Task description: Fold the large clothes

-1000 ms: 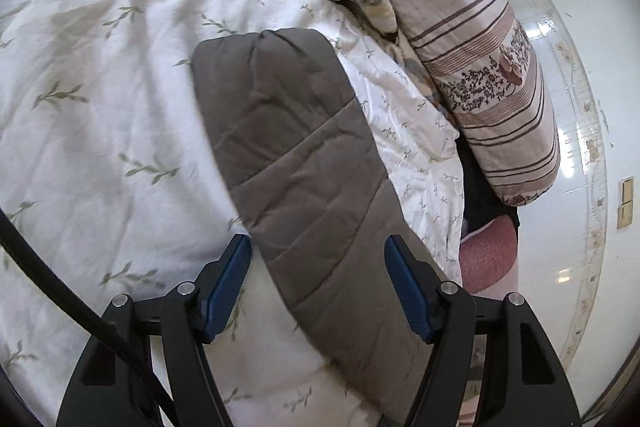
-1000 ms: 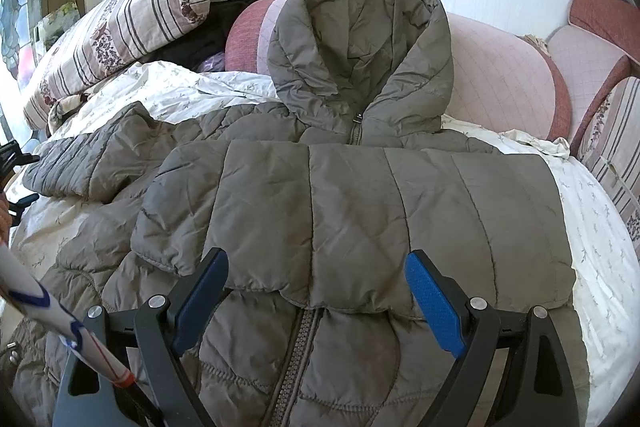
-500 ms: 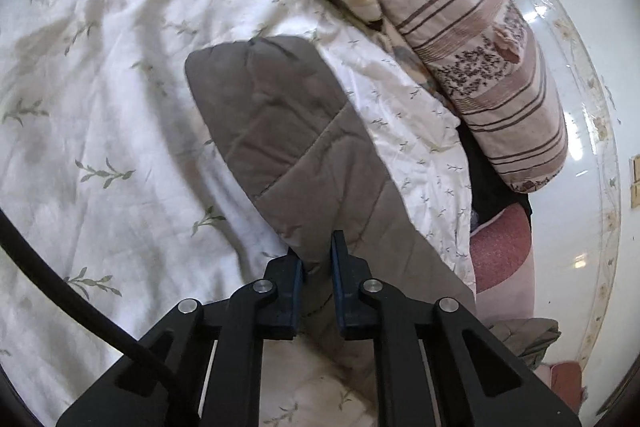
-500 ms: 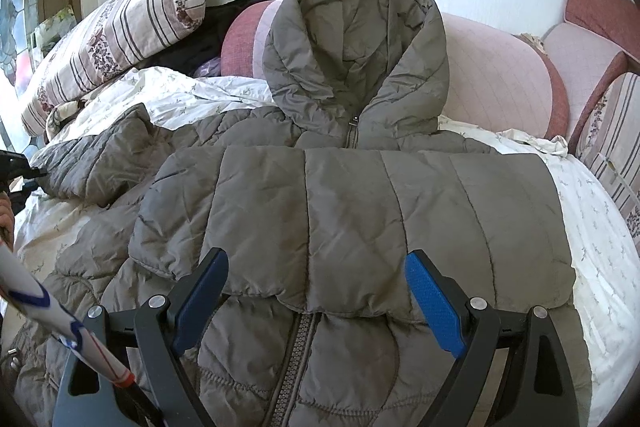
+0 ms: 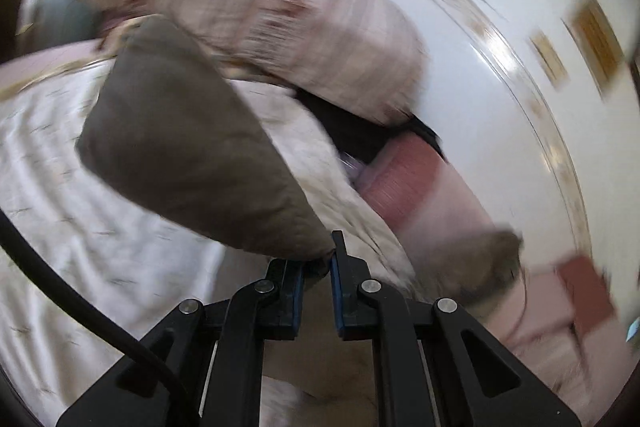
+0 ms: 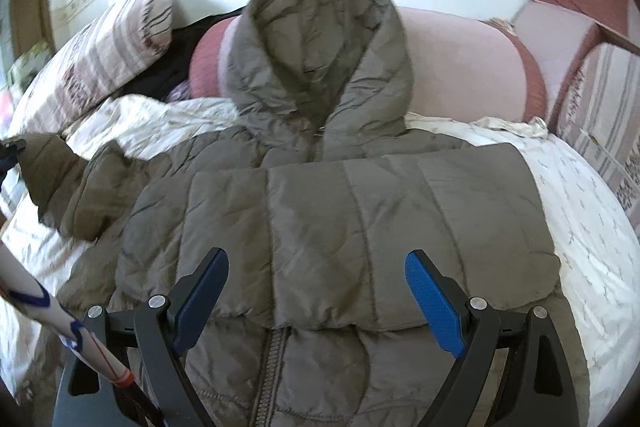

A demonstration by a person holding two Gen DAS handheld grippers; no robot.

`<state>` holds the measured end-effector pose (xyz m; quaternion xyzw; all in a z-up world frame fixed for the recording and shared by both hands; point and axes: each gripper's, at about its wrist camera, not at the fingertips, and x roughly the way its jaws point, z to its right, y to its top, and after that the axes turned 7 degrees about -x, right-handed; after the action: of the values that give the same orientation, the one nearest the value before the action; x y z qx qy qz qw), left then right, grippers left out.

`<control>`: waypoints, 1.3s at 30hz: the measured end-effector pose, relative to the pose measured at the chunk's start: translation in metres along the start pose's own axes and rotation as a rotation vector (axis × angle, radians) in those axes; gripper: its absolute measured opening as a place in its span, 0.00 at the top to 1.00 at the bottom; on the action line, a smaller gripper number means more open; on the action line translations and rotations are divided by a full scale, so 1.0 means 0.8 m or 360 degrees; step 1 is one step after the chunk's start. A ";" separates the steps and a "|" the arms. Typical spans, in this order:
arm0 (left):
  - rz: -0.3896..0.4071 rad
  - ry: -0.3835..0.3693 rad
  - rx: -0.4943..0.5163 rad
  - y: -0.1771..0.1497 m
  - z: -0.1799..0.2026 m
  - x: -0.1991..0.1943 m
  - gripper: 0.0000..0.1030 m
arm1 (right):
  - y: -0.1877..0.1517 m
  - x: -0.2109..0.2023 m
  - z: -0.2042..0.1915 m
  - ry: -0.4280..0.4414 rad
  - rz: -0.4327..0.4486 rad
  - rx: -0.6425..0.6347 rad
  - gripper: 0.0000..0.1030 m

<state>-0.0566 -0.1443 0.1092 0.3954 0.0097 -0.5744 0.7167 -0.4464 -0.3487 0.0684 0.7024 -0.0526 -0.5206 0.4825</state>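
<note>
A grey-brown quilted hooded jacket lies front up on a bed, hood toward the wall, one sleeve folded across the chest. My left gripper is shut on the other sleeve and holds it lifted off the bedspread; that view is blurred by motion. The lifted sleeve also shows at the left edge of the right wrist view. My right gripper is open and empty, hovering over the jacket's lower front near the zipper.
A white floral bedspread covers the bed. A striped pillow lies at the back left and pink-red cushions line the white wall. A dark garment sits between pillow and cushion. A white stick crosses the lower left.
My left gripper closed on the sleeve, then lifted it off the bed and swung it toward the jacket body. My right gripper stayed open and nearly still.
</note>
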 end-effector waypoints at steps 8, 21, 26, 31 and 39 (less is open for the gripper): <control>-0.0361 -0.0107 0.0750 -0.159 0.142 0.051 0.89 | 0.010 -0.014 0.054 -0.0159 0.0047 0.0265 0.09; -0.0582 0.0034 0.1583 -0.295 0.197 0.056 0.35 | 0.003 -0.017 0.126 0.0021 0.0057 0.0712 0.09; -0.0380 -0.0107 0.1326 -0.212 0.198 0.011 0.24 | -0.015 0.022 0.115 0.0534 -0.0111 0.0887 0.22; -0.0091 0.0122 0.0935 -0.110 0.138 -0.008 0.22 | -0.033 0.051 0.096 0.0732 -0.0215 0.0981 0.30; -0.0189 0.0431 0.0446 -0.053 0.039 0.036 0.22 | -0.028 0.051 0.079 0.0785 -0.0178 0.0955 0.32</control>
<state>-0.0954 -0.1869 0.0934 0.5635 0.0493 -0.5530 0.6117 -0.4869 -0.3999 0.0243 0.9181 -0.0466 -0.3231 0.2248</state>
